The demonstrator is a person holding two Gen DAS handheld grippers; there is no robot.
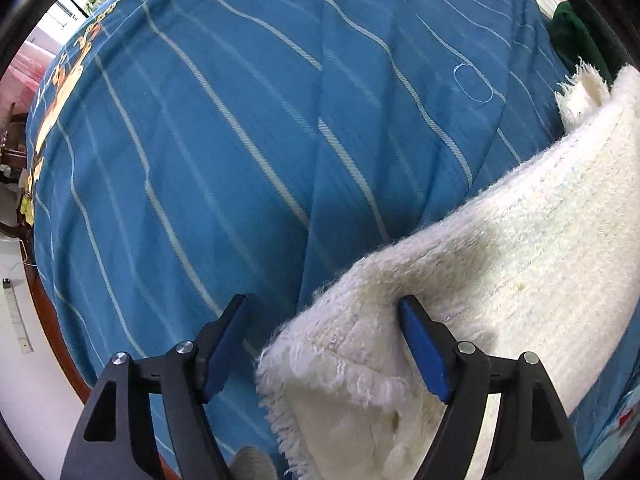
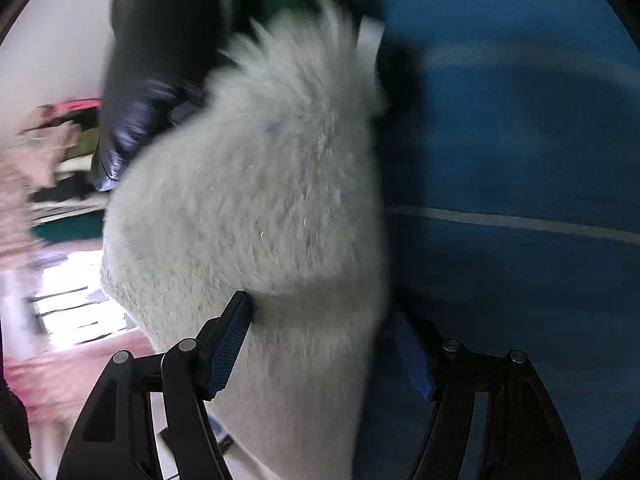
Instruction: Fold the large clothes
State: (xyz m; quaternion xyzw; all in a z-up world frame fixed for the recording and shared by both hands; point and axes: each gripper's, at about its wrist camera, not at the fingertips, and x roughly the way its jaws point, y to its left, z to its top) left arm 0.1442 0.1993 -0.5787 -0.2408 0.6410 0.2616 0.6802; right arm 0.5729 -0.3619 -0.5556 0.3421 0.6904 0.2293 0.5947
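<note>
Two grippers, both spread wide, both straddling one fluffy cream garment (image 1: pixel 500 248) over a blue striped bed cover (image 1: pixel 200 140). Starting at the left: left gripper (image 1: pixel 324 344) released, jaws well apart, fringed corner of the knit lying between them, right pad pressed against the fabric's top side, left pad clear of it over the bed. Garment stretched from that corner up and away to the right as a taut band, lifted off the cover, a frayed flap (image 1: pixel 580 88) standing up at the far end beside something dark green (image 1: pixel 572 28).

Further right: right gripper (image 2: pixel 320 340) likewise unclenched, a thick hump of the same knit filling the gap, left pad touching the pile, right pad half hidden behind the edge. Much motion blur in this view. Black-gloved hand (image 2: pixel 136 92) visible beyond the hump, apparently touching the fabric; exact hold impossible to tell.

Judged as the grasping step before a fold. Best done by closing each gripper on a full bite of the thick edge, not on loose fringe, which would likely slip or pull out. Worth keeping both ends level and the span taut, then laying it flat on the bed without dragging the cover.
</note>
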